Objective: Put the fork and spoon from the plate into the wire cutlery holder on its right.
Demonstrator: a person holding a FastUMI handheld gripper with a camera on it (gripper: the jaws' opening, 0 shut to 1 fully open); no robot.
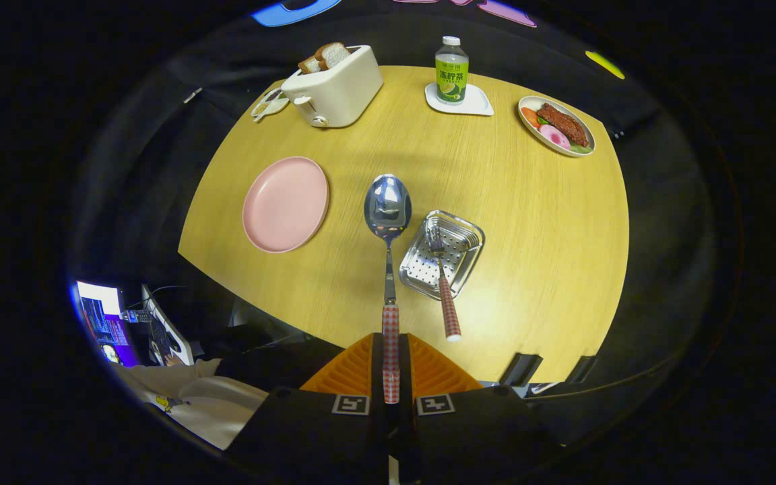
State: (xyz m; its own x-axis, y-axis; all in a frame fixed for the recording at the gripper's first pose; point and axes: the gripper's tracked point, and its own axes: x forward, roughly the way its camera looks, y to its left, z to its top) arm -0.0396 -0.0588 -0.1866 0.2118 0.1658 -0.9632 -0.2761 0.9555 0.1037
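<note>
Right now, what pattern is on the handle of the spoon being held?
A red-and-white check, clearest in the gripper view, where the gripper clamps the spoon by its handle.

The green-labelled plastic bottle [452, 71], at the far edge of the yellow wooden table [529, 222], bears large printed characters. Square coded markers [351, 404] sit on the gripper [391, 340], its fingers clamped on the checked-handled spoon [388, 222].

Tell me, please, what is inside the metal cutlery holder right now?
The fork lies in the cutlery holder, handle sticking out. The spoon is clamped in the gripper. The fork hides part of the perforated floor.
</note>
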